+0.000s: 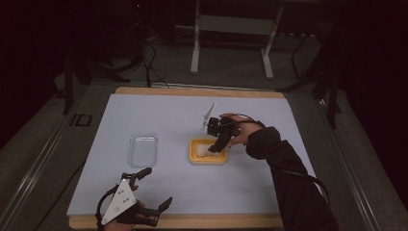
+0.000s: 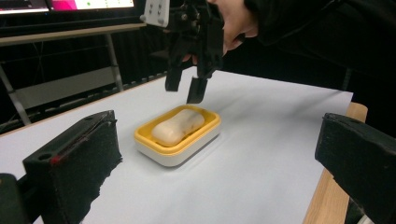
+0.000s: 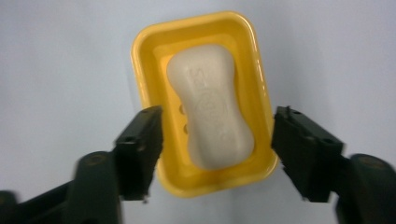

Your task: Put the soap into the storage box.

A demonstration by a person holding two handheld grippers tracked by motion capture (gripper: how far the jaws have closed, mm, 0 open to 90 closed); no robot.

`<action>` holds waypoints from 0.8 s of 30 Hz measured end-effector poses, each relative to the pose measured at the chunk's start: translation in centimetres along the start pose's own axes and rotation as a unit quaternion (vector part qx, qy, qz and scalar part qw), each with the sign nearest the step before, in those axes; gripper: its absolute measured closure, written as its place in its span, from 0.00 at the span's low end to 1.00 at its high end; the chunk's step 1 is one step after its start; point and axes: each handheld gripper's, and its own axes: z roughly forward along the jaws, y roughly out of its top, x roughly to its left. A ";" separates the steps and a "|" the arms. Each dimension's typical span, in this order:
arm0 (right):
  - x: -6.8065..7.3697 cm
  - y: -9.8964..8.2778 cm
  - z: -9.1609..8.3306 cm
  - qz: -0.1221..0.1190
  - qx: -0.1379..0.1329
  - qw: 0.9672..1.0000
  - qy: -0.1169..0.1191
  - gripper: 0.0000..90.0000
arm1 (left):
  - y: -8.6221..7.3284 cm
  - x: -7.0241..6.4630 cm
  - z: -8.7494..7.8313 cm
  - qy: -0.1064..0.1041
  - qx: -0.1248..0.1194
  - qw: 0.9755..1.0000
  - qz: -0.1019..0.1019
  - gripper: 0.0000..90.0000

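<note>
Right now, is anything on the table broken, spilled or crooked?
Nothing looks broken or spilled. The soap bar lies a little slanted inside the yellow soap dish, and the clear lid sits flat on the table apart from it. The right gripper hovers open over the dish.

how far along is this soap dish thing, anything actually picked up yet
Nothing is gripped yet. Already done, by the look of it: the clear lid lies on the mat apart from the yellow soap dish, which stands uncovered with the soap bar in it. In hand: the right gripper hovers open above the dish, jaws either side of it. The left gripper rests open near the table edge. Left: closing and lifting.
</note>
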 end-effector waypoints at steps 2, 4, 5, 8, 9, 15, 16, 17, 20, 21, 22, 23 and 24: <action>-0.2 -0.6 -0.4 0.028 -0.008 1.000 -0.001 0.28 | 0.0 0.0 0.0 0.000 0.000 1.000 0.000 0.00; -0.6 -1.2 -0.5 0.051 -0.011 0.999 -0.004 0.22 | 0.0 0.0 0.0 0.000 0.001 1.000 0.000 0.00; -0.8 -1.6 -0.7 0.061 -0.010 0.998 0.001 0.19 | 0.0 0.0 0.0 0.000 0.002 1.000 0.000 0.00; -1.2 -2.6 -1.3 0.094 -0.036 0.995 0.005 0.16 | 0.0 0.0 0.0 0.000 0.001 1.000 0.000 0.00; -1.2 -2.9 -1.5 0.103 -0.044 0.994 0.002 0.15 | 0.0 0.0 0.0 0.000 0.001 1.000 0.000 0.00; -0.8 -4.9 -2.0 0.148 -0.075 0.985 -0.045 0.16 | 0.0 0.0 0.1 -0.002 0.002 1.000 0.002 0.00; -0.7 -5.2 -1.9 0.158 -0.076 0.983 -0.049 0.16 | 0.0 0.0 0.1 -0.002 0.003 1.000 0.002 0.00; -0.6 -5.6 -1.8 0.167 -0.077 0.981 -0.055 0.16 | 0.0 0.0 0.1 -0.002 0.003 1.000 0.001 0.00; -0.4 -6.7 -1.3 0.189 -0.082 0.976 -0.074 0.16 | 0.0 0.0 0.1 -0.002 0.004 1.000 0.002 0.00; -0.3 -7.0 -1.2 0.201 -0.085 0.972 -0.083 0.16 | 0.0 0.0 0.1 -0.002 0.004 1.000 0.002 0.00; -0.2 -7.4 -1.1 0.210 -0.091 0.969 -0.091 0.16 | 0.0 0.0 0.1 -0.002 0.004 1.000 0.001 0.00; -0.2 -7.8 -1.0 0.215 -0.096 0.967 -0.100 0.16 | 0.0 -0.1 0.2 -0.002 0.004 1.000 0.001 0.00; -0.1 -8.2 -1.0 0.220 -0.098 0.964 -0.109 0.16 | 0.0 -0.1 0.2 -0.003 0.004 1.000 0.001 0.00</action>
